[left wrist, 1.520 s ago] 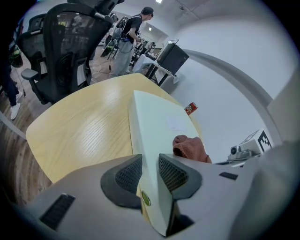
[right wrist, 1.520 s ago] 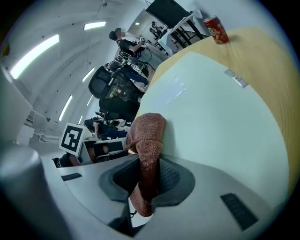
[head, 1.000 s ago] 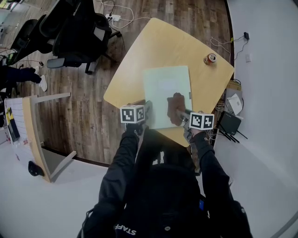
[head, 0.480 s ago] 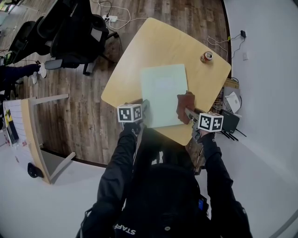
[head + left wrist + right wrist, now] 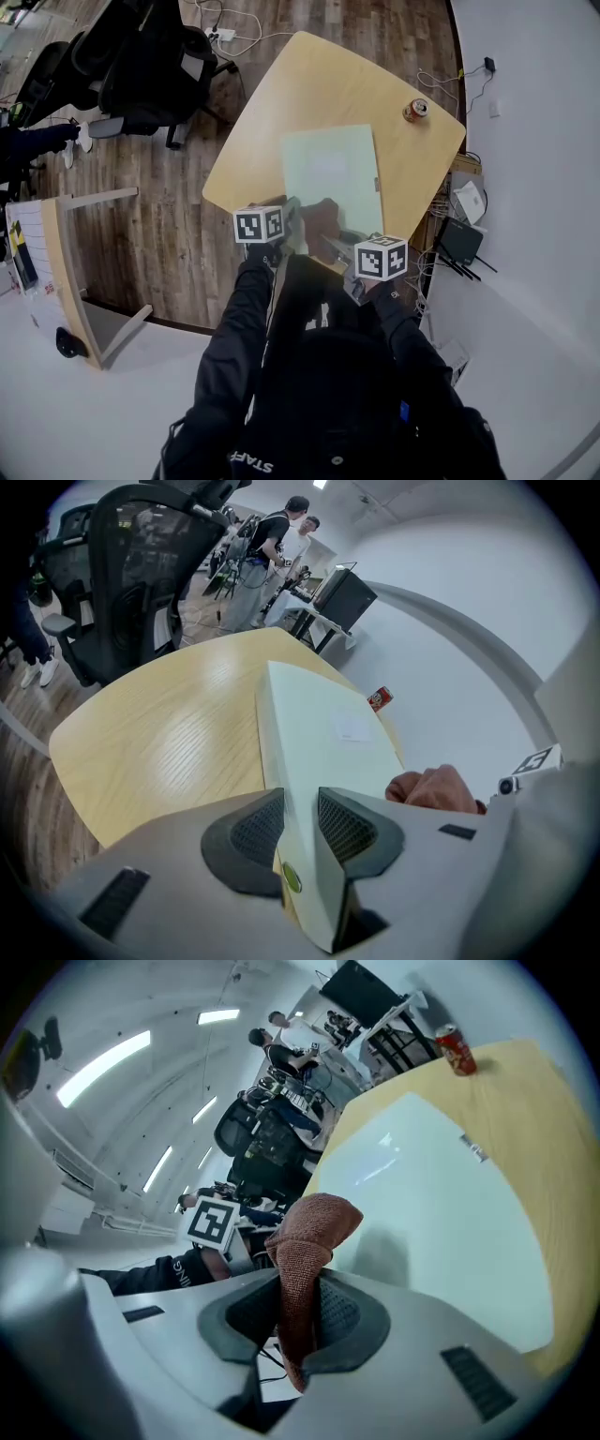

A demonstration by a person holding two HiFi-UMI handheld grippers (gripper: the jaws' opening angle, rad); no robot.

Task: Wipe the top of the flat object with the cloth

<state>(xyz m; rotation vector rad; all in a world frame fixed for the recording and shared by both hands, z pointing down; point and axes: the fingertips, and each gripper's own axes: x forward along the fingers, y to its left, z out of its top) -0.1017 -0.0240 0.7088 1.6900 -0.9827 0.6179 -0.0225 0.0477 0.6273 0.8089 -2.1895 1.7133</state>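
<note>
A pale green flat board [image 5: 330, 169] lies on the round-cornered wooden table [image 5: 309, 89]. My left gripper [image 5: 292, 223] is shut on the board's near left edge; in the left gripper view the board [image 5: 319, 724] runs between the jaws of that gripper [image 5: 300, 832]. A brown cloth [image 5: 314, 1227] is pinched in my right gripper [image 5: 298, 1314], which is shut on it. The cloth [image 5: 319, 218] rests on the board's near end, close beside the left gripper, with the right gripper [image 5: 332, 241] just behind it. The board [image 5: 441, 1213] stretches away ahead.
A red drink can [image 5: 417, 110] stands on the table's far right corner. Black office chairs [image 5: 150, 66] sit on the wood floor to the left. A black router [image 5: 459, 244] and cables lie by the white wall at the right. People [image 5: 281, 536] stand far off.
My right gripper has dragged the cloth from the board's right edge back and leftward to its near end, beside the left gripper. The left gripper has kept its hold on the board.
</note>
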